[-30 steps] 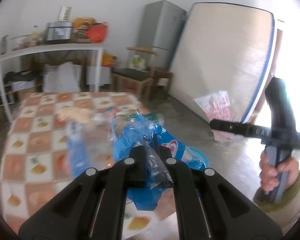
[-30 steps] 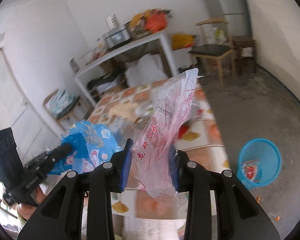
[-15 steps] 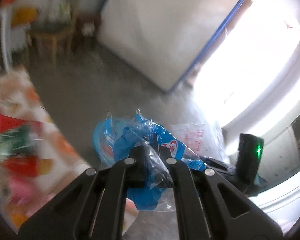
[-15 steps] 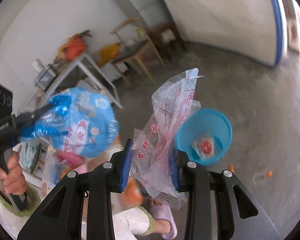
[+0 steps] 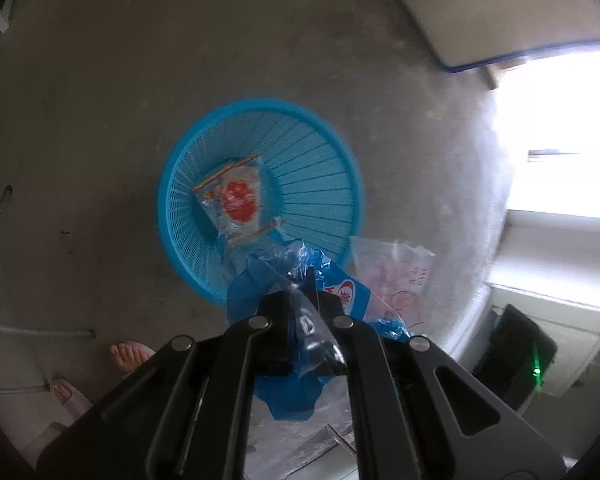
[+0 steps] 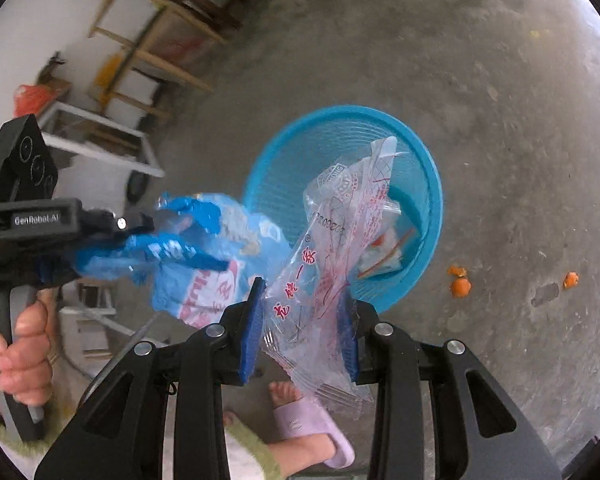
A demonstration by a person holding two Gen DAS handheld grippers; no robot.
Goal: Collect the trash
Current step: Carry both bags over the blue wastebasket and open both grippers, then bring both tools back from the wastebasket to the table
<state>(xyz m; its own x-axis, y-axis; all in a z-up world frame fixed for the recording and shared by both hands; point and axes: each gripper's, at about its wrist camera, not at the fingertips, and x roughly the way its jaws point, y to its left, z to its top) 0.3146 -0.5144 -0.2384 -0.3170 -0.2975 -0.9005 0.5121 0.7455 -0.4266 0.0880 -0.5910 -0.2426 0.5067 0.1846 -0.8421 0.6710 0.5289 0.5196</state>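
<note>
Blue plastic, a crumpled blue wrapper (image 5: 288, 280), is pinched in the left gripper (image 5: 302, 312), whose jaws are nearly closed on it, above the near rim of a blue mesh basket (image 5: 324, 176) on the concrete floor (image 5: 100, 100). Right of it, the right gripper (image 6: 300, 320) clamps a clear red-printed bag (image 6: 328, 256), jaws partly apart, over that basket, where a red-and-white packet (image 5: 236, 196) lies.
</note>
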